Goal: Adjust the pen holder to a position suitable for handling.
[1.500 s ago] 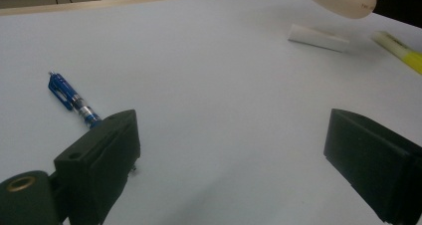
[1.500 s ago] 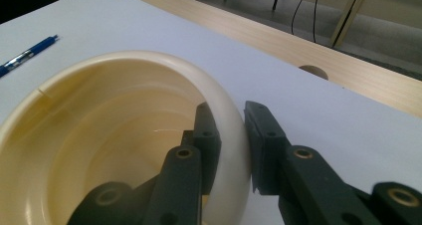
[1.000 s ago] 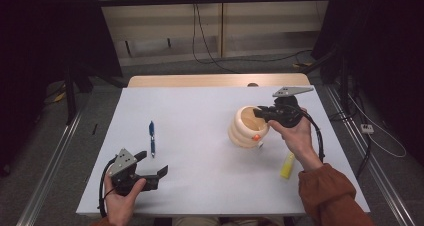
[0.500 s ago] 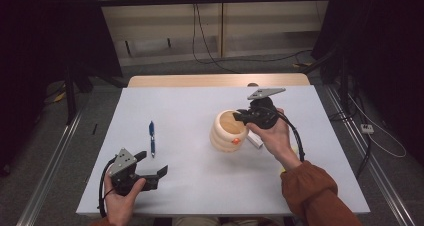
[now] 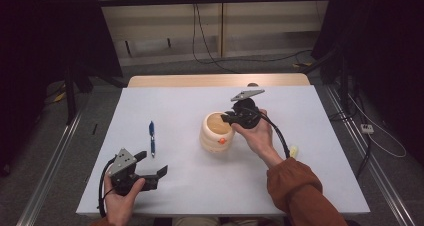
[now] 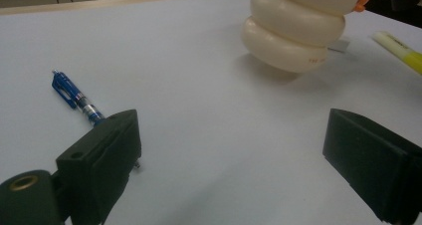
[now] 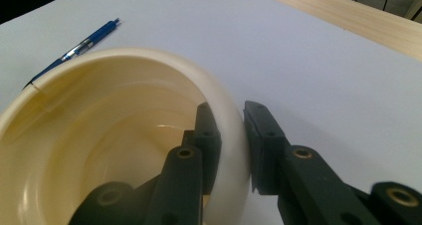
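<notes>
Cream ribbed plastic cup (image 5: 217, 132) with bulging rings and small orange knob near middle of white table (image 5: 300, 186), tilted, base partly off surface. Right gripper (image 5: 231, 119) clamps cup rim, one jaw inside, one outside. Judged light, stiff, hollow; glossy wall likely slippery, so rim pinch is best hold, though cup may swing. Left gripper (image 5: 151, 163) rests near front left edge, jaws wide, nothing between them. Blue ballpoint pen (image 5: 151, 137) lies left of cup, apart. Yellow highlighter (image 5: 293, 151) by right forearm.
</notes>
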`<state>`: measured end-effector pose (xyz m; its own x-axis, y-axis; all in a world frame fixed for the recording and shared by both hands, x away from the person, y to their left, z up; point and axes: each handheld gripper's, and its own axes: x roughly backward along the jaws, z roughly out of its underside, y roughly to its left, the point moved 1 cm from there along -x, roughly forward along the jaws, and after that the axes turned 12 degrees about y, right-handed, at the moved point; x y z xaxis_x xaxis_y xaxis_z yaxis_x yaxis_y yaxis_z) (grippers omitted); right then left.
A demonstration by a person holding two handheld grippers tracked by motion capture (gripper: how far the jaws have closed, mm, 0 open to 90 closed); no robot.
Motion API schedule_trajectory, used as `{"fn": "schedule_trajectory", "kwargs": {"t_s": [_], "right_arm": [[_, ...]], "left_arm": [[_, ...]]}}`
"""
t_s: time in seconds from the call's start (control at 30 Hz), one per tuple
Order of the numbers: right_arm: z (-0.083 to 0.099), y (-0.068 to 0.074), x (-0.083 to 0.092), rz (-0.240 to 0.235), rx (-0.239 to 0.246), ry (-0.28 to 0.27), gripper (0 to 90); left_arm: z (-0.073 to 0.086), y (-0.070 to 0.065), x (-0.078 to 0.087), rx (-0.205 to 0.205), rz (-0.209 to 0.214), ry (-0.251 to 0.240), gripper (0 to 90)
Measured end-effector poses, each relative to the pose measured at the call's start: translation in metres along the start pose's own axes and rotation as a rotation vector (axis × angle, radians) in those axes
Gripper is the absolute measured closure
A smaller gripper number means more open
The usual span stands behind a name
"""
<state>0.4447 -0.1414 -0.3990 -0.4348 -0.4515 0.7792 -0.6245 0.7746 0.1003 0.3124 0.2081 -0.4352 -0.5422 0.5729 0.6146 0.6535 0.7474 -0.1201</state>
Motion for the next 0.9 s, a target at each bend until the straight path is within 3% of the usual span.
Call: {"fn": "schedule_trajectory", "kwargs": {"t_s": [0.4, 0.9], "right_arm": [[-0.001, 0.001, -0.013, 0.08, -0.008, 0.039, 77.6], [-0.001, -0.003, -0.013, 0.051, -0.037, 0.027, 75.2]], "left_arm": [[0.0, 0.001, 0.0, -0.001, 0.003, 0.009, 8.9], [0.001, 0.001, -0.001, 0.001, 0.008, 0.013, 8.9]]}}
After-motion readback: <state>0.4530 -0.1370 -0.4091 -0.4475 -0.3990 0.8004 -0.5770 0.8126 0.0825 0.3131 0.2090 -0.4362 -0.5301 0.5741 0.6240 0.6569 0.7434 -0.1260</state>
